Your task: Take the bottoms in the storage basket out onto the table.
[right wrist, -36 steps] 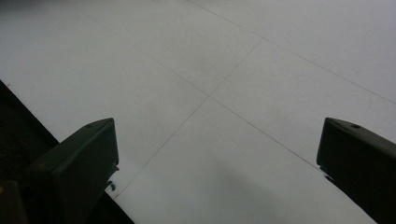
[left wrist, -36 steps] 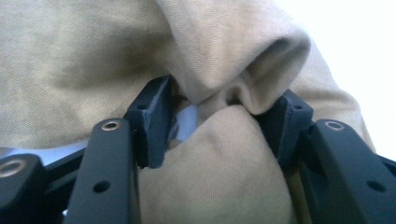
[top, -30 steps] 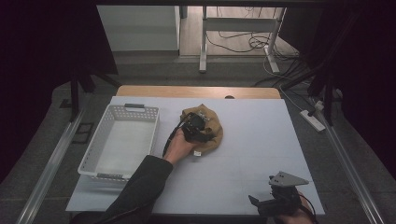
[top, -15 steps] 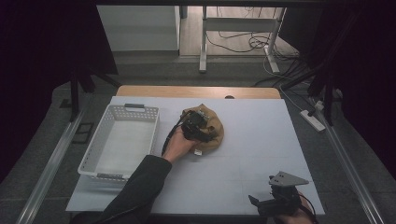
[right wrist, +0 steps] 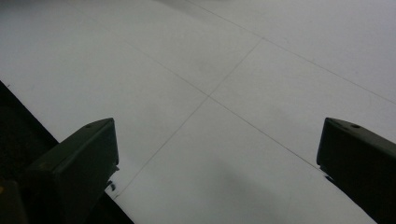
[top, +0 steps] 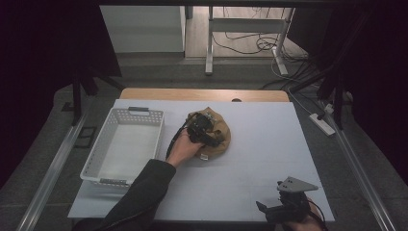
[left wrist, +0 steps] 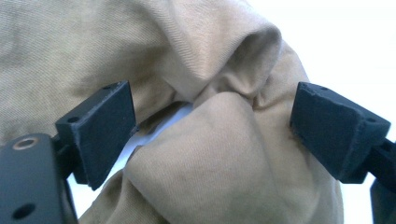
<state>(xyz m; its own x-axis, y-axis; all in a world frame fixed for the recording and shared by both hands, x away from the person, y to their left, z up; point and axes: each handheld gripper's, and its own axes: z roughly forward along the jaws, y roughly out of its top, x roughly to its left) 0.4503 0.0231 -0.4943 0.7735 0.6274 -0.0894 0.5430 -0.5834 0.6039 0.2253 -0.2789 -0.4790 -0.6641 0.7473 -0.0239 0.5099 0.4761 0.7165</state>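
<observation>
Partly covered in the high view by the left gripper [top: 204, 132] and hand: the tan cloth [top: 219, 139]. Cropped by the left gripper view's edges: the same cloth. Cut off at the bottom edge: the right gripper [top: 284, 211].

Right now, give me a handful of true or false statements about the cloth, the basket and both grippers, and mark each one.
1. The tan cloth lies bunched on the table. True.
2. The white basket holds the cloth. False: the cloth lies beside it, on the table.
3. The left gripper has its jaws spread around a fold of cloth. True; they have just been opening.
4. The right gripper grips a cloth corner. False: its jaws stand open over bare table.
5. The basket sits on the right gripper's side of the table. False: it sits on the left gripper's side.
</observation>
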